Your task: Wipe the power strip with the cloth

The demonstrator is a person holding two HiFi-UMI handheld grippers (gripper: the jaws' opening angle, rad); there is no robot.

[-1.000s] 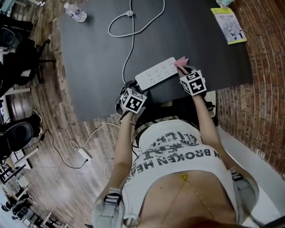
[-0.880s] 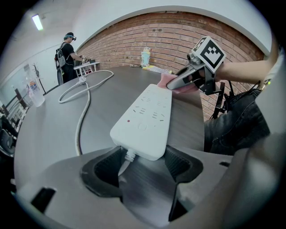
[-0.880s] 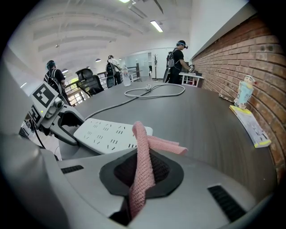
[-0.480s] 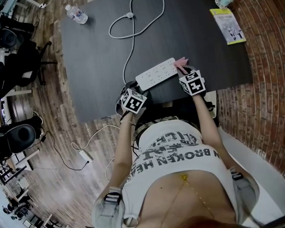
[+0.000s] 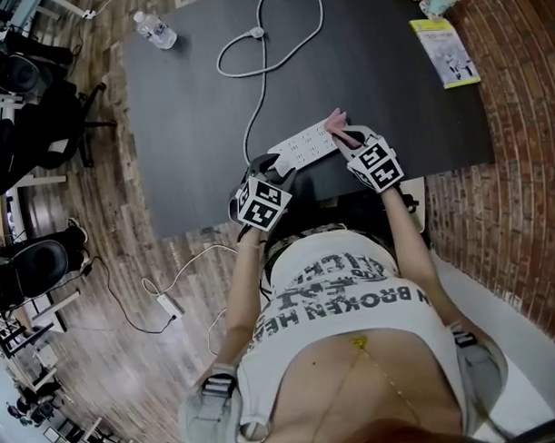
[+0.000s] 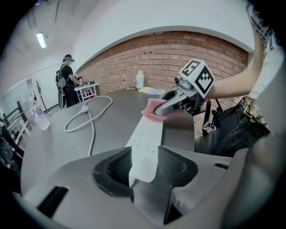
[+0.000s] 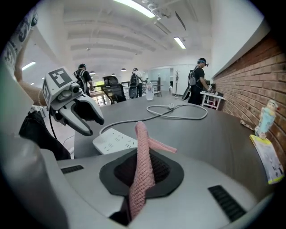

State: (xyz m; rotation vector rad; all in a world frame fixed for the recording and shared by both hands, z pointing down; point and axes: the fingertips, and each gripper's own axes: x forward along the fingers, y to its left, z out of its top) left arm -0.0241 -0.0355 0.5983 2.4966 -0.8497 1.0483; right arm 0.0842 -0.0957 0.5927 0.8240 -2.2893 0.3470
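Dark table (image 5: 192, 128): wide, mostly bare. A person stands at its near edge with a gripper in each hand.

Power strip (image 5: 304, 144): white, long, set slantwise close to that edge. Its near end sits between the jaws of the left gripper (image 6: 144, 172). Those jaws have just been closing and clamp it. That end looks raised a little off the tabletop.

Cloth (image 7: 143, 165): pink, a narrow folded wad. It is pinched tight in the right gripper (image 5: 345, 136) and stands up out of the jaws. In the left gripper view it touches the strip's far end.

Progress, my reading: barely begun. The strip is steadied and the cloth is at one end. The whole run of sockets is left to wipe. No wiped stretch shows, so I can't tell more.

Around: the strip's cord (image 5: 254, 58) loops away across the table, clear of the wiping path. A booklet (image 5: 446, 48) lies at the far right corner and a water bottle (image 5: 153, 30) at the far left, both well apart. Nothing blocks the strip. Only the left jaws cover its near end, likely out of the cloth's reach while held.
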